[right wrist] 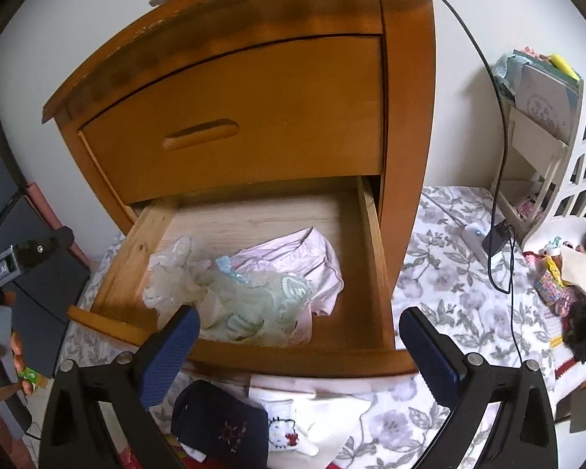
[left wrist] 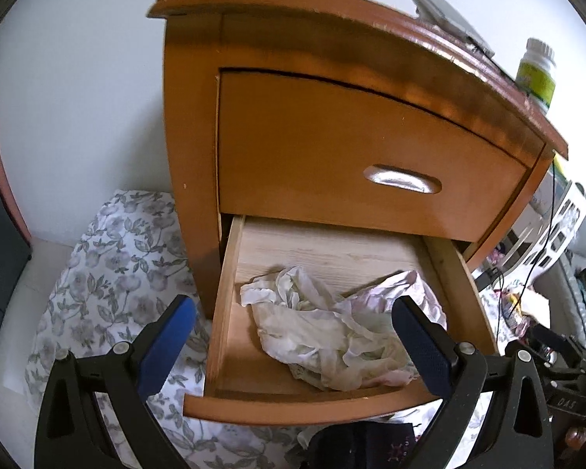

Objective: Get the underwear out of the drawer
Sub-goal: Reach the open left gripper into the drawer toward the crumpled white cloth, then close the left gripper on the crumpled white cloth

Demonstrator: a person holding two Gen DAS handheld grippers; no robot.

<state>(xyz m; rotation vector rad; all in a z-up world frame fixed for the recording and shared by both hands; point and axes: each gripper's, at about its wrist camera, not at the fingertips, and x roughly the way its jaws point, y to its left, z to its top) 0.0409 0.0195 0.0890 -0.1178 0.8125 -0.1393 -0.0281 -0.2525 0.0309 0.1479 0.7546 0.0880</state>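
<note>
Two drawers belong to the wooden nightstand (left wrist: pixel 332 78); the upper drawer (left wrist: pixel 351 148) is closed, and the lower drawer (left wrist: pixel 316 402) is pulled out toward me. Inside the lower drawer lies the underwear (left wrist: pixel 332 332), a crumpled heap of pale greenish-white and pink pieces; it rests on the drawer floor, nearer to the front panel than to the back, and nothing is touching it. My left tongs (left wrist: pixel 293 348) hang above the front of this drawer with the jaws spread wide and nothing between them; one blue pad (left wrist: pixel 168 344) is outside the drawer's left wall, the other is over the heap. My right tongs (right wrist: pixel 301 355) are also released and wide apart, held just before the drawer front; the left pad (right wrist: pixel 172 351) overlaps the heap's edge in the view, but I cannot tell if it touches. Below the drawer front, on the flowered sheet (right wrist: pixel 449 293), lie a dark garment (right wrist: pixel 222 426) and a white garment (right wrist: pixel 316 418). On top of the nightstand stands a bottle (left wrist: pixel 537 74).
</note>
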